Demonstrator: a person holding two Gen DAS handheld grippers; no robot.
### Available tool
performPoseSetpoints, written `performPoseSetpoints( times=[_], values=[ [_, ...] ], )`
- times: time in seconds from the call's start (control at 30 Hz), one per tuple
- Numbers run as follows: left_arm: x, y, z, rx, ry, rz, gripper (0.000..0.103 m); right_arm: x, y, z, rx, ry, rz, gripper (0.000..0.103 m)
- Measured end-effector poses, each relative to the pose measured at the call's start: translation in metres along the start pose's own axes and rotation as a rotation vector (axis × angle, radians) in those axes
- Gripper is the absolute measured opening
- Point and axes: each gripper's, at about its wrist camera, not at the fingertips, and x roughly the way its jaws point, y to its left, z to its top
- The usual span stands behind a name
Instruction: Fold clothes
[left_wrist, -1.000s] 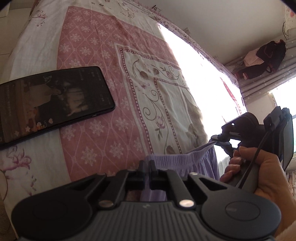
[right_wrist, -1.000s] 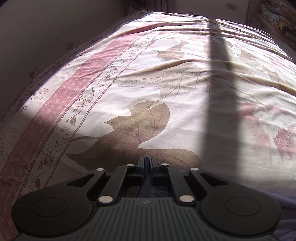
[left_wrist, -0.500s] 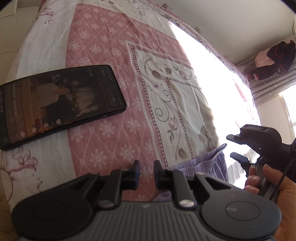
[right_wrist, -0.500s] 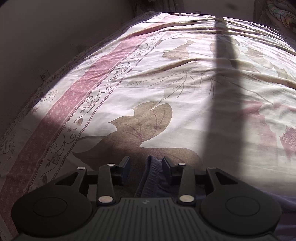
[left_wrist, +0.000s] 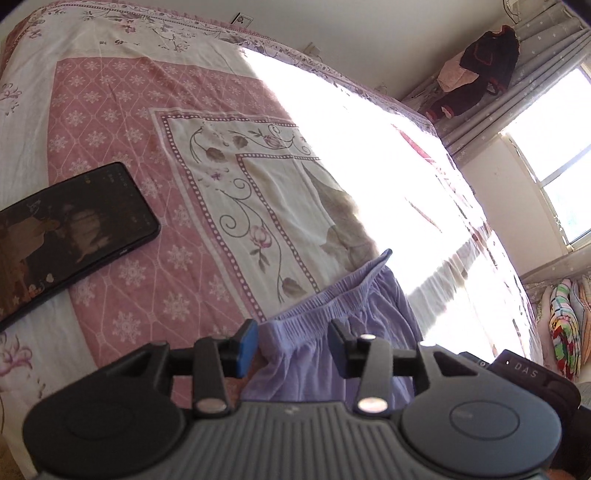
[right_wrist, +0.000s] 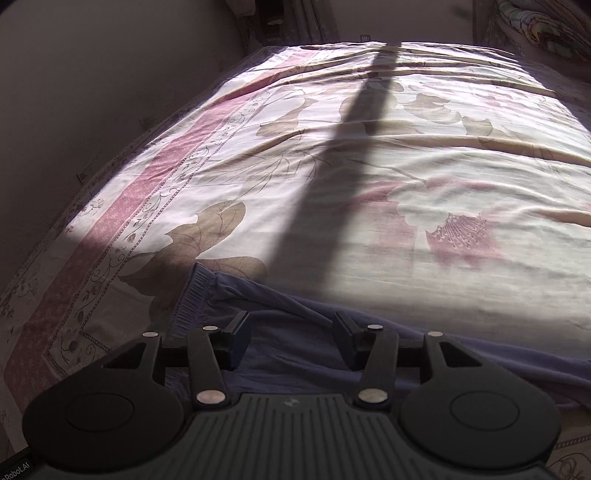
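**Purple shorts loose on the bed**

Purple shorts (left_wrist: 347, 332) lie on the floral bedspread (left_wrist: 229, 206), waistband between the opening, untouching jaws of the left gripper (left_wrist: 293, 345). Right gripper (right_wrist: 291, 341) likewise opening above the cloth. A phone (left_wrist: 70, 229) lies well apart to the left.

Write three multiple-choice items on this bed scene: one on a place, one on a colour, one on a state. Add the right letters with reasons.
1. Where does the phone lie?
A. on the bedspread, left of the garment
B. on the garment
C. on the windowsill

2. What colour is the garment with the elastic waistband?
A. red
B. lilac
C. green

3. How does the left hand-held gripper stand?
A. clamped on the phone
B. jaws apart, pressing nothing
C. clamped on the waistband

Key: 1 A, it rests on the pink pattern; 2 B, pale purple cloth; 3 B, the jaws are opening, with the waistband loose between them.
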Motion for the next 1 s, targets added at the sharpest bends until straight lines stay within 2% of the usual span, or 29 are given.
performPoseSetpoints(
  times=[0.27,0.53,0.63,0.8,0.87,0.93,1.0],
  values=[
    [0.004,-0.027,-0.02,0.168,0.051,-0.076,0.043,-0.056,-0.082,-0.044,0.125,-0.003,-0.003,0.052],
    [0.018,-0.058,-0.062,0.384,0.148,-0.154,0.043,-0.076,-0.139,-0.095,0.213,0.033,0.038,0.052],
    [0.019,-0.069,-0.078,0.476,0.174,-0.187,0.043,-0.082,-0.147,-0.109,0.176,0.051,0.059,0.052],
    [0.024,-0.081,-0.098,0.595,0.203,-0.223,0.043,-0.093,-0.15,-0.132,-0.008,0.061,0.065,0.051],
    [0.027,-0.084,-0.105,0.637,0.209,-0.226,0.043,-0.094,-0.155,-0.14,-0.058,0.064,0.093,0.043],
    [0.028,-0.087,-0.114,0.68,0.206,-0.225,0.043,-0.093,-0.158,-0.147,-0.075,0.067,0.122,0.039],
    [0.028,-0.09,-0.125,0.739,0.18,-0.212,0.043,-0.092,-0.157,-0.151,-0.119,0.059,0.121,0.031]
  ],
)
